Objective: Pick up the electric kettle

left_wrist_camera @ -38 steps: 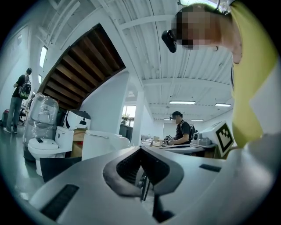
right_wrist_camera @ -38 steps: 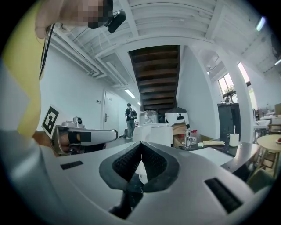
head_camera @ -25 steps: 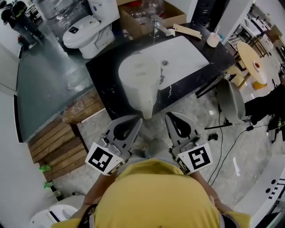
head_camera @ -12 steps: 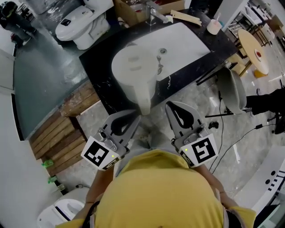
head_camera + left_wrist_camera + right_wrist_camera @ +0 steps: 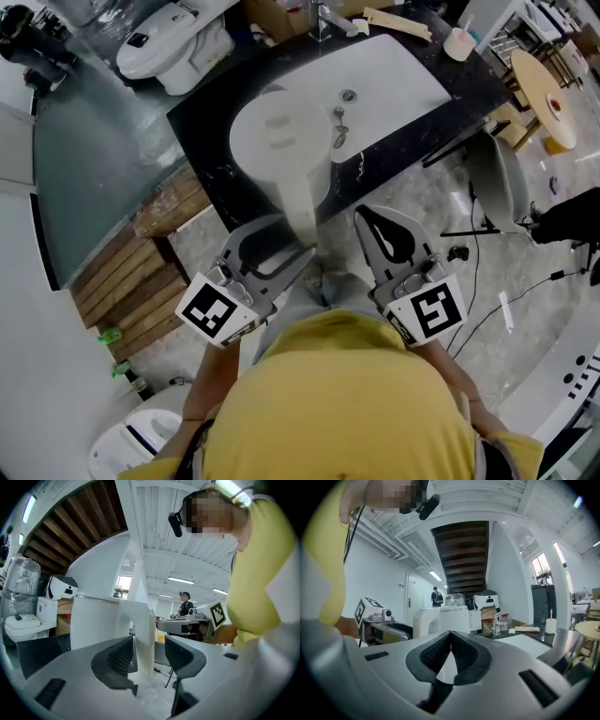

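Observation:
The white electric kettle [image 5: 277, 141] stands on the front left of the black counter [image 5: 211, 150], with its handle [image 5: 300, 208] pointing toward me. My left gripper [image 5: 281, 246] is at the handle, and its jaws are opening. In the left gripper view the handle [image 5: 143, 634] stands between the pads of my left gripper [image 5: 150, 654], close to the left pad, with a gap to the right one. My right gripper [image 5: 387, 239] hangs to the right of the handle, shut and empty. The right gripper view shows the closed tips of my right gripper [image 5: 451, 638] and the kettle [image 5: 450, 618] beyond them.
A white basin [image 5: 398, 80] with a faucet [image 5: 323, 19] is set in the counter, right of the kettle. A cup [image 5: 457, 42] stands at the counter's far right. A toilet [image 5: 178, 42], wooden slats [image 5: 122, 291] and a chair [image 5: 492, 183] surround it.
My left gripper's jaws, shut before, have spread wide, and the kettle's handle now stands between them. It has also shifted slightly forward and down. The right gripper stays shut.

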The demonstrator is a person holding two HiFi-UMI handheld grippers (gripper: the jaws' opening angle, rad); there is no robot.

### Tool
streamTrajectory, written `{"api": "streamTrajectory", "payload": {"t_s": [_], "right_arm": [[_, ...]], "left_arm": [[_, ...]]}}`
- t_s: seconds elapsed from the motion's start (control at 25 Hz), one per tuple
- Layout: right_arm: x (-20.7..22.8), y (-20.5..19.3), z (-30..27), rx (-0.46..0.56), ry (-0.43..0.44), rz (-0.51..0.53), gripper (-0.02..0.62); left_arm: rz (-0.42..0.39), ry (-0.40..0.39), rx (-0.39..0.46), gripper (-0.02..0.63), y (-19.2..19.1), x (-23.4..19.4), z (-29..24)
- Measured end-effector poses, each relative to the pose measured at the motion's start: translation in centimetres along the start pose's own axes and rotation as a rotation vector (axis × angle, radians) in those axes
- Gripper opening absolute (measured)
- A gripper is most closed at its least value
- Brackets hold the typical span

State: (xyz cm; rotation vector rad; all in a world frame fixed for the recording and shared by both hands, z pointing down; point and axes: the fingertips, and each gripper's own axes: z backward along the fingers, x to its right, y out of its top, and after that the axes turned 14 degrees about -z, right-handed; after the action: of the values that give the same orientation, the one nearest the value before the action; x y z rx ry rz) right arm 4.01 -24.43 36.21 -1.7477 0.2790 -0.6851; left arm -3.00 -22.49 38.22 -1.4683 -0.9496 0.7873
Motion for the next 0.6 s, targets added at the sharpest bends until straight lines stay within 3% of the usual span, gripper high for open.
{"api": "streamTrajectory", "payload": {"t_s": [0.6], "right_arm": [[2.7, -0.8, 0.8, -0.016, -0.047, -0.029, 0.018]], "left_arm": [[0.0, -0.173, 0.021, 0.204, -1.0, 0.7, -4.2]]}}
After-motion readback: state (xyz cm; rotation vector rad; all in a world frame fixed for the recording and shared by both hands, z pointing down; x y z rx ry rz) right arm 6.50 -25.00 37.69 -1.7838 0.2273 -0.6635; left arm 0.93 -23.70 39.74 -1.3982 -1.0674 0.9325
